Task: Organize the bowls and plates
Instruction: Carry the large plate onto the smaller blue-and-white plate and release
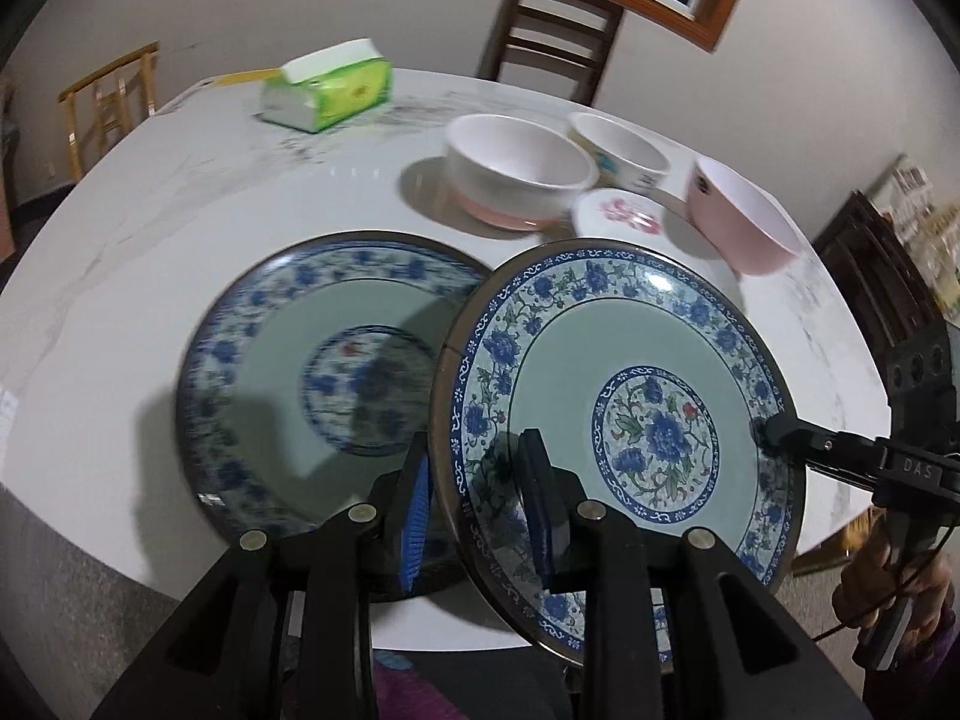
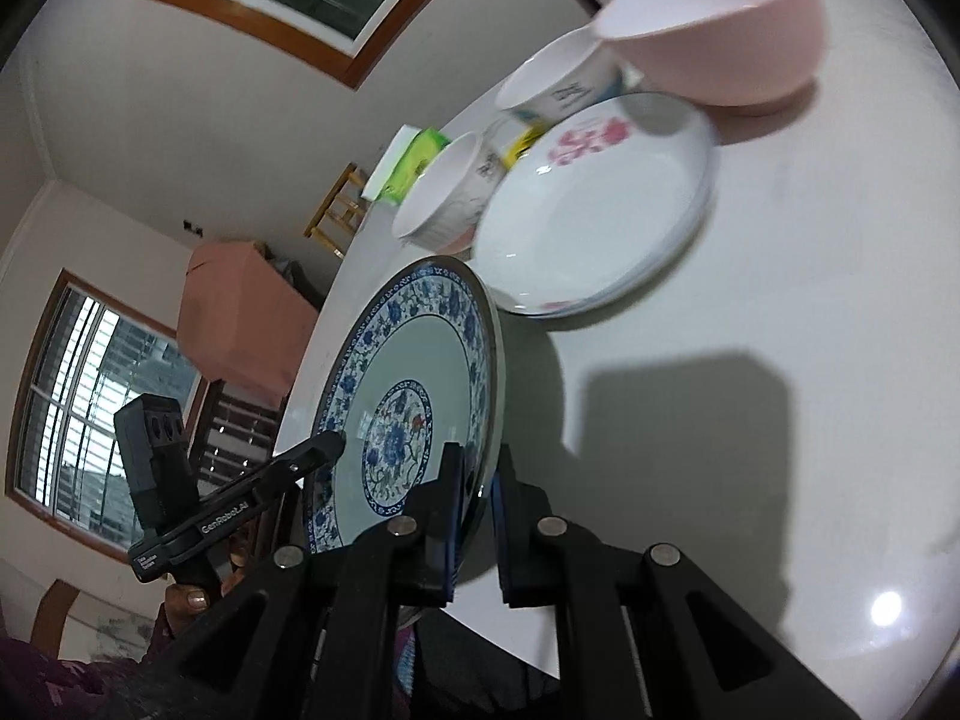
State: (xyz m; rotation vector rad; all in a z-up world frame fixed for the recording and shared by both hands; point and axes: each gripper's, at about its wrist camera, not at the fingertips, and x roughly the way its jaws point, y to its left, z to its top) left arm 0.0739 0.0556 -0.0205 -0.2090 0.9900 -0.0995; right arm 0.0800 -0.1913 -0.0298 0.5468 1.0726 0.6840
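Blue-and-white porcelain, the held plate (image 1: pixel 624 396) is hanging tilted above the marble table (image 1: pixel 180 210), just at three o'clock of its twin plate (image 1: pixel 312 384) lying flat. The left gripper (image 1: pixel 480 480) is pinching the near rim at six o'clock, while the right gripper (image 2: pixel 477 510) is pinching the opposite rim. Judging by the task, stacking is under way: both grips should be easing the plate level and centring it over the twin before lowering. Being round, it has no long axis; its face is pointing up and leftward.
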